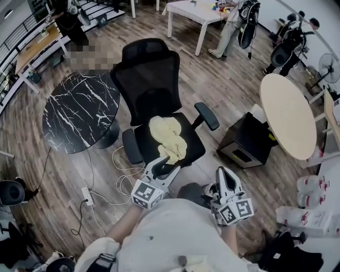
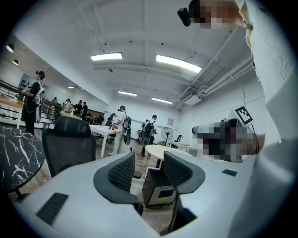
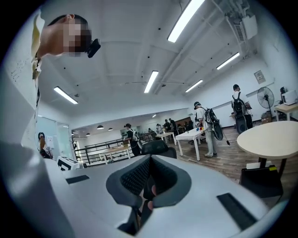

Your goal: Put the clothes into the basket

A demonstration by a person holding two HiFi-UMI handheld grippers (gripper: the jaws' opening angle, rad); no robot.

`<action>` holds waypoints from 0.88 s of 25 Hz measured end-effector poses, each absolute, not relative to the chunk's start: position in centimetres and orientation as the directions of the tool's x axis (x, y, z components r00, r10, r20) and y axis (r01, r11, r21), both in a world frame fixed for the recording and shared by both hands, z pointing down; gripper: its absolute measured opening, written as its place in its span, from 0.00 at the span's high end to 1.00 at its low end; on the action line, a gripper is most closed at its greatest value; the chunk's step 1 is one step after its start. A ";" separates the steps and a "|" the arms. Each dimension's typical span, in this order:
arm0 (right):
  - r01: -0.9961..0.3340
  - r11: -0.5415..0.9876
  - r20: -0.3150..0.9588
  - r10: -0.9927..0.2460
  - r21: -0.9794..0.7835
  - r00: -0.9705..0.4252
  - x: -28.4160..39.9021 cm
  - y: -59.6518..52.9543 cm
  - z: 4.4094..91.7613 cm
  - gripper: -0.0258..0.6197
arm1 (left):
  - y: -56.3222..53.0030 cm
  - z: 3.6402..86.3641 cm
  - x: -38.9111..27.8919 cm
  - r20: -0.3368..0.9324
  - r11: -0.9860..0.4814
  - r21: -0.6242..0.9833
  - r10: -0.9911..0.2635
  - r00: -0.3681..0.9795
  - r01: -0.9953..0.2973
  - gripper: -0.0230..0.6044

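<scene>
On the chair [image 1: 146, 74], clothes [image 1: 169, 137]; marble table [image 1: 79, 109] beside.

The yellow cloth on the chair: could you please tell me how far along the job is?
Done: nothing yet; the yellow cloth lies on the chair seat. In hand: nothing is held; the left hand-held gripper is open and empty near the cloth's edge, the right hand-held gripper shut and empty. Left: grasp, carry and drop it; no basket clearly shows.

A wood-plank floor [image 1: 228, 90] is spreading throughout — a black marbled table [image 1: 79, 109] is standing at left, a pale round table [image 1: 289, 114] at right, a white table [image 1: 194, 10] at top; strip lights [image 2: 179, 63] are glowing overhead.
</scene>
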State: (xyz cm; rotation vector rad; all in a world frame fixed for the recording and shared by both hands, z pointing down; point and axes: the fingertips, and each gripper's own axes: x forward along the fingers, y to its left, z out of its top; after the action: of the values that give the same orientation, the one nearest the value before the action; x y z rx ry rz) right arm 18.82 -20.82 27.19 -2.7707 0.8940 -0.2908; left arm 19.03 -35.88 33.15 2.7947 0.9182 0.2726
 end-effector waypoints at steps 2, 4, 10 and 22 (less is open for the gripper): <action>-0.539 -0.800 0.123 -0.582 -0.264 0.804 19.2 -20.5 27.4 0.95 | -35.6 33.7 19.6 0.129 -0.784 0.235 0.611 0.781 0.575 0.64; -0.532 -0.804 0.131 -0.576 -0.266 0.807 19.6 -20.4 27.6 0.95 | -35.6 34.4 20.1 0.149 -0.781 0.240 0.616 0.774 0.576 0.64; -0.535 -0.801 0.169 -0.586 -0.268 0.792 21.2 -20.8 29.1 0.95 | -36.1 37.1 21.7 0.217 -0.793 0.247 0.606 0.766 0.557 0.64; -0.590 -0.748 0.202 -0.656 -0.303 0.728 26.8 -21.7 33.1 0.95 | -35.4 42.6 27.7 0.317 -0.833 0.231 0.552 0.771 0.502 0.64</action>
State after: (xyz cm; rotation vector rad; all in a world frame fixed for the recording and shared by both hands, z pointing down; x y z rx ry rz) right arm 26.79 -21.66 33.09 -2.7134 0.9921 -0.4389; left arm 27.74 -35.36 42.64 2.8302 0.8466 0.5695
